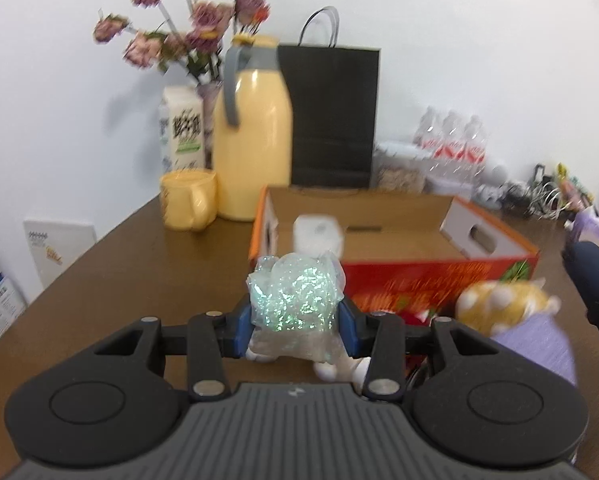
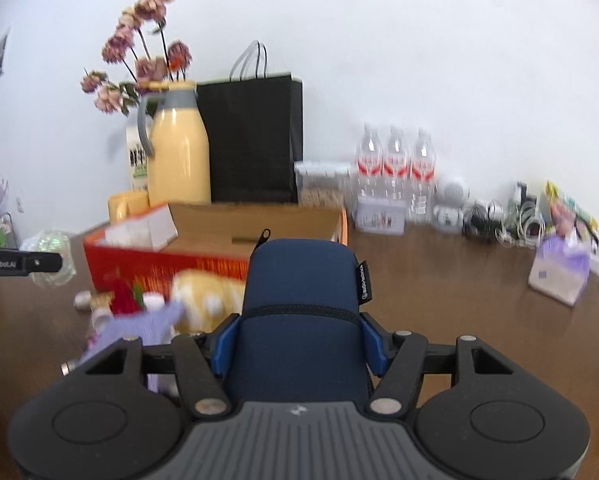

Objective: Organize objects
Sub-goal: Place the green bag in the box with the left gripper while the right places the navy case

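Glitter bag: crinkled, iridescent, standing upright, clamped between the blue pads of the left hand-held gripper. Navy pouch: long axis upright, zipper pull at top, gripped at its sides by the right hand-held gripper. Brown desk against a white wall. Ahead of both: open orange cardboard box; beyond it a yellow jug, black paper bag, dried flowers. Toy pile between the two.
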